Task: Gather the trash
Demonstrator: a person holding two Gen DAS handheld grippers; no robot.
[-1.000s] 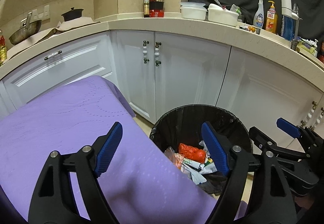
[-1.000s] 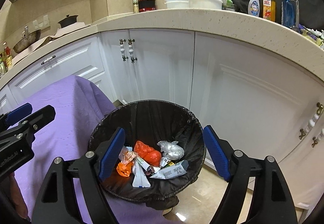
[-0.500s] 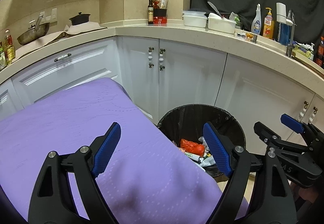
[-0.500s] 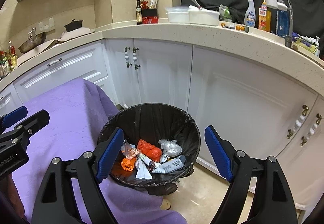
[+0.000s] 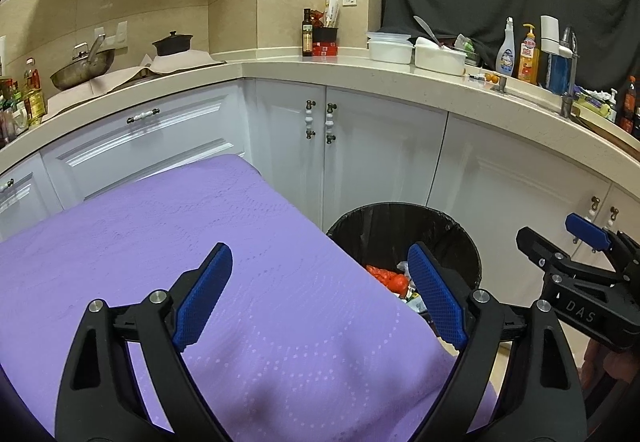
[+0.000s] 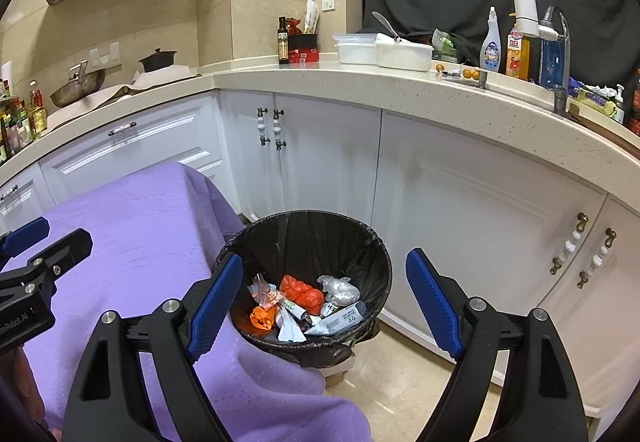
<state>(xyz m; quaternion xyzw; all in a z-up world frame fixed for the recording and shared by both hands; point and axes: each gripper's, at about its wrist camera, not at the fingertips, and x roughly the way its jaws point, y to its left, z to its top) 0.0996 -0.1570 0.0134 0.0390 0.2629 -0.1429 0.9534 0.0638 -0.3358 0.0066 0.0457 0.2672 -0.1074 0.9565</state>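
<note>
Both claws released, empty, left claw point(image 5: 320, 294) opening; trash point(image 6: 300, 302) in bin point(image 6: 372, 242) beneath right claw point(image 6: 324, 306).

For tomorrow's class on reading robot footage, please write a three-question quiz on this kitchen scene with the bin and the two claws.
1. True or false: the left claw grips a piece of trash.
2. Where does the collected trash lie? A) on the purple cloth B) inside the black-lined bin C) on the countertop
3. Fill in: the bin stands on the floor in front of the white ______.

Key
1. False. Its jaws are opening with nothing between them; the right claw is empty too.
2. B. Orange bags, a clear bag and wrappers lie at the bottom.
3. cabinets.
</note>
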